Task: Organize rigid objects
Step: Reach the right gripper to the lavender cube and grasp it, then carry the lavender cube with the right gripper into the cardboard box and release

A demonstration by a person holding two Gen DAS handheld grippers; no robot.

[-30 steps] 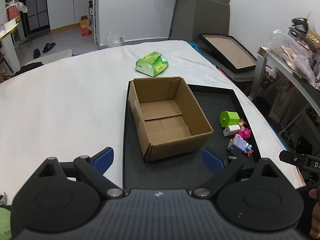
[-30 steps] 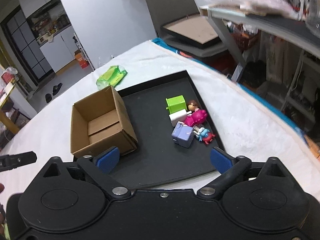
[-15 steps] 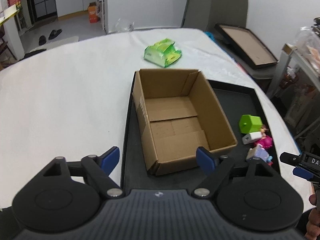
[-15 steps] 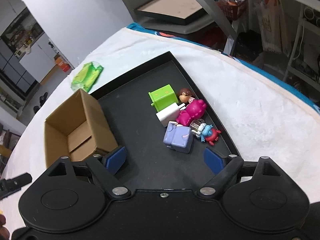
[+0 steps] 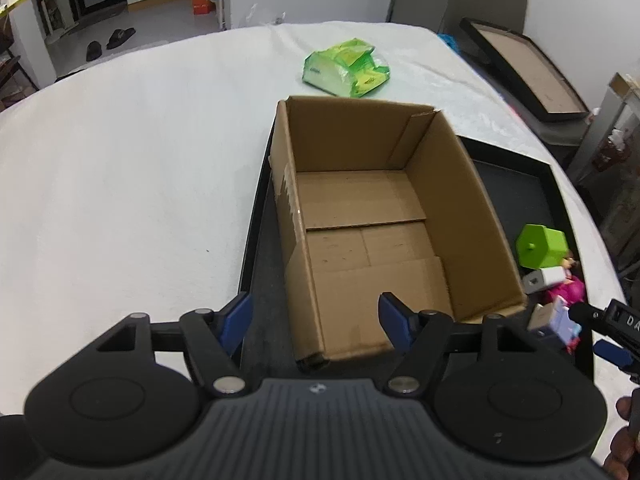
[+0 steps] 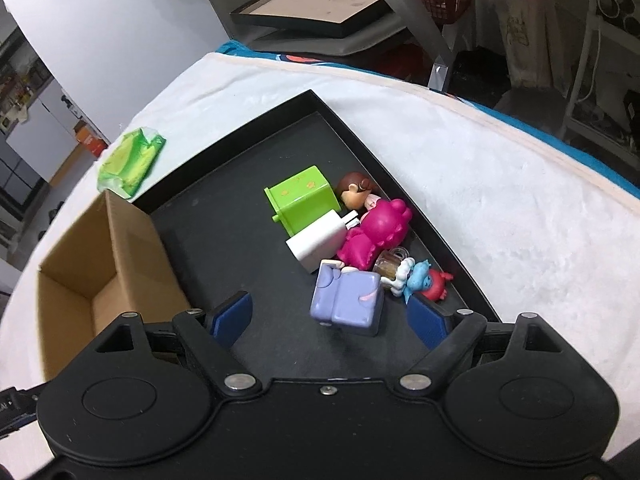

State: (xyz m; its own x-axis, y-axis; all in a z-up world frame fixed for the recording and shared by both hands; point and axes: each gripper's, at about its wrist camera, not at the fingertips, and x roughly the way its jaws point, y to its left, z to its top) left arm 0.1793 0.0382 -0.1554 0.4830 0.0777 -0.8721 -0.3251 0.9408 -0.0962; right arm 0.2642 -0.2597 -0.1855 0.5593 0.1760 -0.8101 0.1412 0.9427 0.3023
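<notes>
Both claws hung apart and empty: the right gripper (image 6: pixel 330 316) straddled the purple toy (image 6: pixel 347 299) by the tray's (image 6: pixel 362 138) near right edge, the left gripper (image 5: pixel 314 318) straddled the cardboard box's (image 5: pixel 472 184) near left corner. Closing askew could knock the purple toy into the clustered pink doll (image 6: pixel 376 236) and blue figure (image 6: pixel 420 278). White cloth (image 5: pixel 120 168) covered the table; shelves crowded the room.
</notes>
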